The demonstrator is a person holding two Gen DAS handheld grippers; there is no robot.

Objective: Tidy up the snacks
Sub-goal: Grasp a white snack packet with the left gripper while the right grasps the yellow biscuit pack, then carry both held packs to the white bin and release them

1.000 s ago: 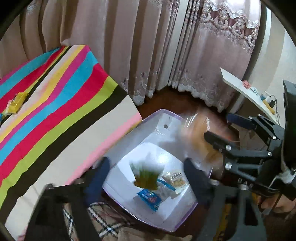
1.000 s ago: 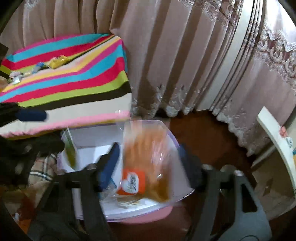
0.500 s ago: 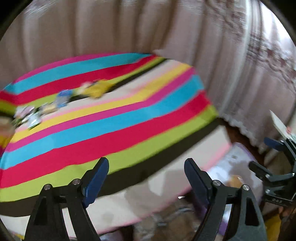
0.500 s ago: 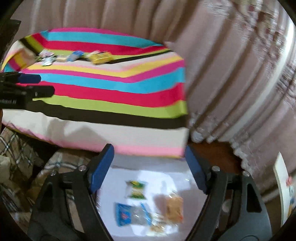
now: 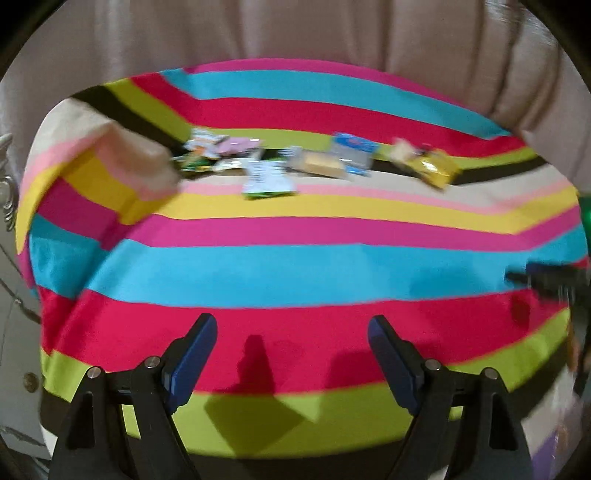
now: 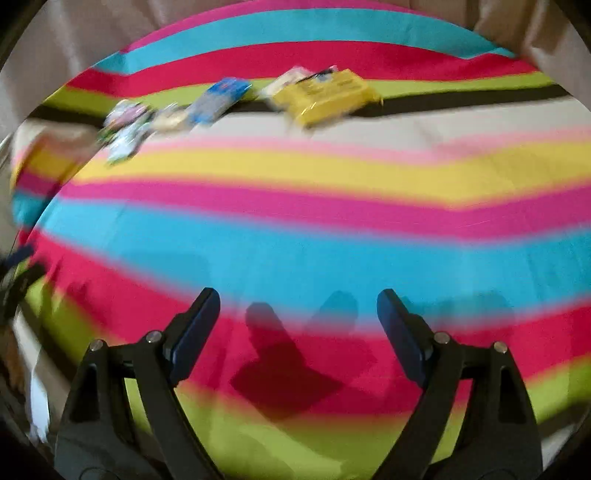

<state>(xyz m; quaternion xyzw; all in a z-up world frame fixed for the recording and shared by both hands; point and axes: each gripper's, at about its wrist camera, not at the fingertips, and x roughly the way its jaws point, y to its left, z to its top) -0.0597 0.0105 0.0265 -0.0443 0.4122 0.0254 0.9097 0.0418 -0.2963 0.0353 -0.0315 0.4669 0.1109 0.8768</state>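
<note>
Several snack packets lie in a row at the far side of the striped tablecloth: a yellow packet, a blue packet, a white and green packet. In the right wrist view the yellow packet and the blue packet show at the top. My left gripper is open and empty above the red stripe. My right gripper is open and empty above the cloth. Both views are blurred.
Beige curtains hang behind the table. The cloth's left corner is folded up. The other gripper's dark tip shows at the right edge of the left wrist view.
Both grippers have swung up from the white bin on the floor to face the striped table. The right gripper let go of the orange snack bag into the bin.
</note>
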